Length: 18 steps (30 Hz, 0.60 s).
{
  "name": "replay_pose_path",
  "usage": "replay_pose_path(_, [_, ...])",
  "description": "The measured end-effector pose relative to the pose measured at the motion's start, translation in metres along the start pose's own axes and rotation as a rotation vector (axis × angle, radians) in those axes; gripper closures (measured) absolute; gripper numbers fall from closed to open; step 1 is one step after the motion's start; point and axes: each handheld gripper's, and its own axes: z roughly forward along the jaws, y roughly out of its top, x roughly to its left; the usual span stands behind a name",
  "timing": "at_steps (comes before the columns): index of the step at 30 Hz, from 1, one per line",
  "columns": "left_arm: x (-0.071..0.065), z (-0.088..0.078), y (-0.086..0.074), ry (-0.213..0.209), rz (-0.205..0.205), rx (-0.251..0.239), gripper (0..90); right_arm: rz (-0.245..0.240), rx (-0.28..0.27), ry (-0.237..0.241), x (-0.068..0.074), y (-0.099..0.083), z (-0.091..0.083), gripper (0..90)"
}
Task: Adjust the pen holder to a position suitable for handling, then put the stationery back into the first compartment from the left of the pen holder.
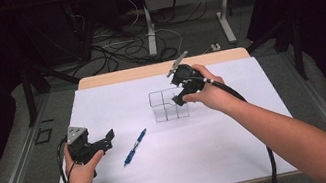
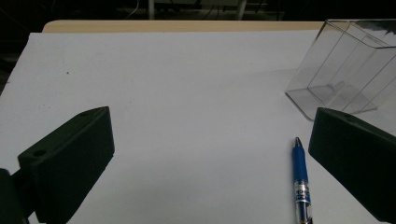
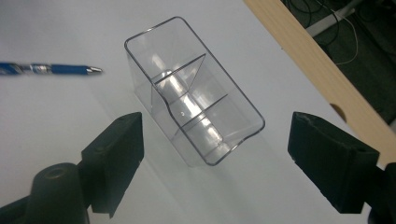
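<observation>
Dark room; grey floor (image 1: 21,162) strewn with cables (image 1: 118,48) beyond the white-topped table (image 1: 244,158).

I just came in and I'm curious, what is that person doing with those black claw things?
A person holds a claw in each hand over a white table. The right claw hovers open above a clear plastic organizer with empty compartments. The left claw is open too, near a blue pen lying on the table. Neither claw is gripping anything.
</observation>
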Motion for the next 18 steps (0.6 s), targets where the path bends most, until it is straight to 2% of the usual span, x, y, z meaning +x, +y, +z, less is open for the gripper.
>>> replay_pose_path(2, [-0.001, 0.0, 0.0, -0.002, 0.002, -0.002, 0.1, 0.08, -0.033, 0.006, -0.004, -0.012, -0.006, 15.1])
replay_pose_path(4, [-0.002, 0.0, 0.001, -0.003, 0.003, -0.001, 0.1, 0.104, -0.053, -0.007, -0.007, -0.025, -0.009, 10.5])
replay_pose_path(6, [-0.003, -0.001, 0.002, -0.006, 0.004, 0.0, 0.1, 0.133, -0.086, -0.018, -0.01, -0.036, -0.011, 0.0])
replay_pose_path(7, [-0.004, -0.001, 0.003, -0.007, 0.004, 0.004, 0.1, 0.144, -0.094, -0.027, -0.011, -0.041, -0.013, 0.0])
replay_pose_path(8, [-0.004, -0.001, 0.004, -0.008, 0.002, 0.005, 0.1, 0.171, -0.126, -0.047, -0.014, -0.051, -0.016, 0.0])
replay_pose_path(9, [-0.005, -0.002, 0.005, -0.011, 0.005, 0.006, 0.1, 0.171, -0.126, -0.047, -0.014, -0.051, -0.016, 0.0])
replay_pose_path(13, [-0.009, -0.004, 0.011, -0.025, 0.015, 0.013, 0.2, 0.232, -0.184, -0.085, -0.017, -0.067, -0.02, 0.0])
replay_pose_path(16, [-0.012, -0.004, 0.017, -0.037, 0.008, 0.03, 0.3, 0.25, -0.202, -0.104, -0.02, -0.079, -0.021, 0.0])
replay_pose_path(18, [-0.014, -0.004, 0.02, -0.045, -0.003, 0.042, 3.6, 0.293, -0.214, -0.104, -0.023, -0.09, -0.019, 0.0])
